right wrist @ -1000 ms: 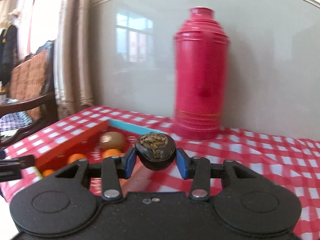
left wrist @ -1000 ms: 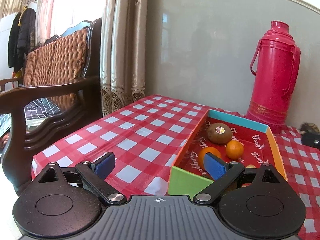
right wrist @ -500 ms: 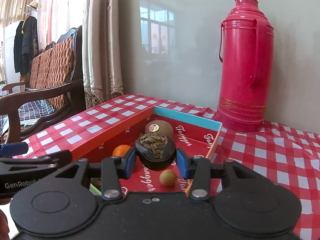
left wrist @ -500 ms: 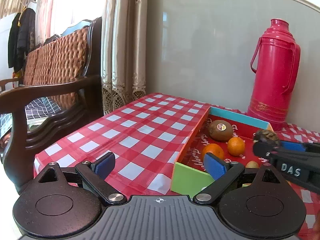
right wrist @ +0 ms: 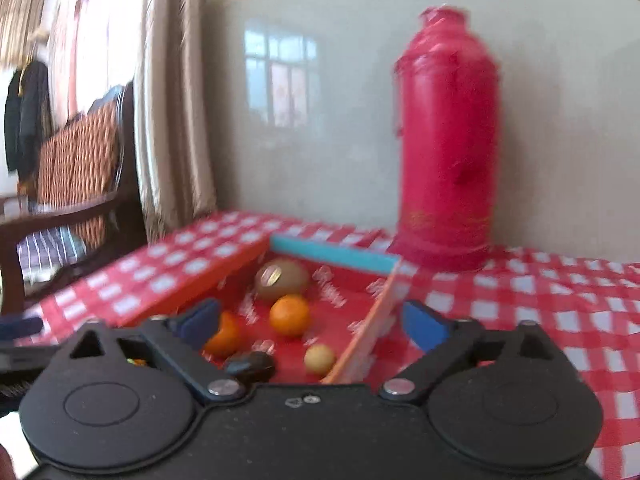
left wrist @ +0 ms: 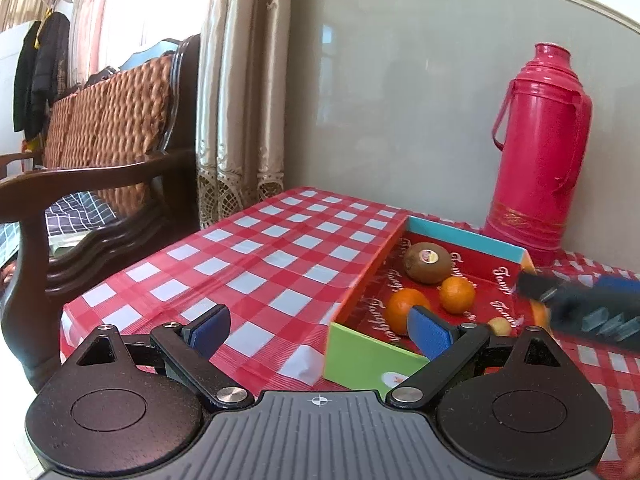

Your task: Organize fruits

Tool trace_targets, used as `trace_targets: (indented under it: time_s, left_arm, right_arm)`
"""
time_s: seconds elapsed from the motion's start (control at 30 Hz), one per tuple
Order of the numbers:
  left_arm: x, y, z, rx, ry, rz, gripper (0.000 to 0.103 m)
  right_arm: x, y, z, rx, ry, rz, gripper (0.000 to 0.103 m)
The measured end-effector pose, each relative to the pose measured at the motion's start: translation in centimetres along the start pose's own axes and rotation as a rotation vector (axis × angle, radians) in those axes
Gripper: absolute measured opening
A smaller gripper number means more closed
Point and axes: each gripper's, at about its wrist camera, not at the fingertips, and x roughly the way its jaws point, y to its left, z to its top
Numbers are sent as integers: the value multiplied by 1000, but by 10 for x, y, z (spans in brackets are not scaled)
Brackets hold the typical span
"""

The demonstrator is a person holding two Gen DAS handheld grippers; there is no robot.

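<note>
A shallow red box (left wrist: 372, 354) (right wrist: 332, 251) lies on the checked tablecloth. In it are a kiwi (left wrist: 426, 257) (right wrist: 281, 280), two oranges (left wrist: 457, 295) (left wrist: 404, 310) (right wrist: 289, 315), a small yellow fruit (left wrist: 500, 325) (right wrist: 319, 358) and a dark fruit (right wrist: 250, 365) lying near the box's near end. My right gripper (right wrist: 312, 324) is open and empty above the box; it shows blurred in the left wrist view (left wrist: 576, 310). My left gripper (left wrist: 316, 330) is open and empty at the box's near left corner.
A tall red thermos (left wrist: 540, 148) (right wrist: 448, 140) stands behind the box against the wall. A wooden chair with a woven back (left wrist: 100, 152) stands left of the table, beside curtains (left wrist: 240, 92). The table's left edge (left wrist: 120, 280) is close.
My right gripper opened and let go of the dark fruit, which now lies in the box. The gripper has pulled back slightly and the view is blurred. The left gripper has hardly moved.
</note>
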Motion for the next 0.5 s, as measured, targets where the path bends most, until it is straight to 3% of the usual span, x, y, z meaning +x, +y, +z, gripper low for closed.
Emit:
trace_targets:
  time_s: [0.17,0.23,0.5]
  left_arm:
    - [-34,-24,4,-19,-14,-106,96]
    - [-56,-36,-1,21,-33,-135,103]
    - [-128,-79,-38,170,-46,-219,103]
  right_arm:
    - [-68,-40,-3,2,-92,-131,97]
    - [-96,-53,-14,-19,-96,-172,97]
    - [-190,-98,-59,13,-55,-318,97]
